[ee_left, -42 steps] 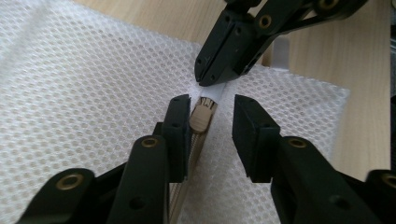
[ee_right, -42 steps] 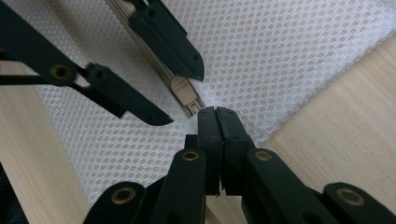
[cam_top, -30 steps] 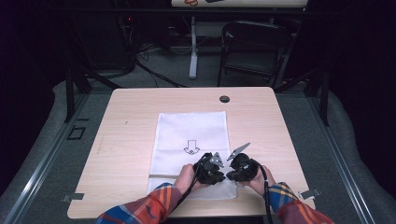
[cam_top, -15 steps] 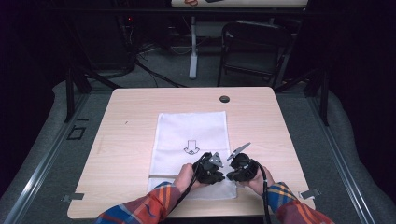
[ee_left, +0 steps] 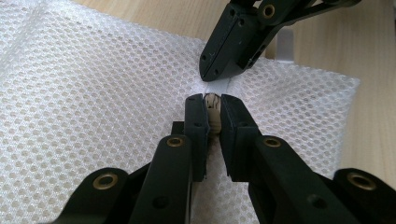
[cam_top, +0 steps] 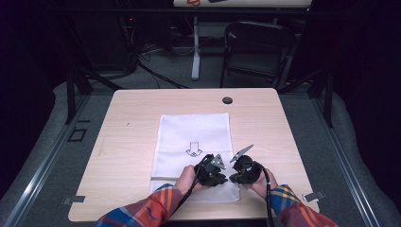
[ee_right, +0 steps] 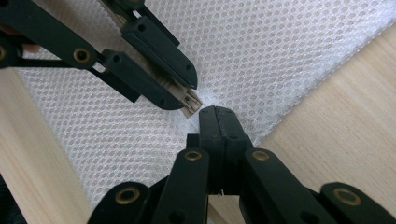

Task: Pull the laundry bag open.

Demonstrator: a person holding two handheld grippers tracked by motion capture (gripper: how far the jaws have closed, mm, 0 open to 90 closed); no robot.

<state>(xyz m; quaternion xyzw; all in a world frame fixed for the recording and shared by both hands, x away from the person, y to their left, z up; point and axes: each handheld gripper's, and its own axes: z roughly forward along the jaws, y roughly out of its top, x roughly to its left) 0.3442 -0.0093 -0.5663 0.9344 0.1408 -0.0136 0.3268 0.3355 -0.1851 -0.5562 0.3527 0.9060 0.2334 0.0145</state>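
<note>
While the white mesh laundry bag [cam_top: 195, 146] lies flat on the light wooden table [cam_top: 127, 142], its near edge by the person, the left gripper [ee_left: 212, 112] pinches a small beige zipper pull [ee_left: 213, 103], and the right gripper [ee_right: 215, 116], jaws pressed together, clamps the mesh just beside it.

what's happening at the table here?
A person holds a gripper in each hand over the near edge of a white mesh bag lying flat on the wooden table. The left gripper is clamped on a small beige piece, probably the zipper pull. The right gripper, jaws shut, pinches the mesh right beside it.
</note>
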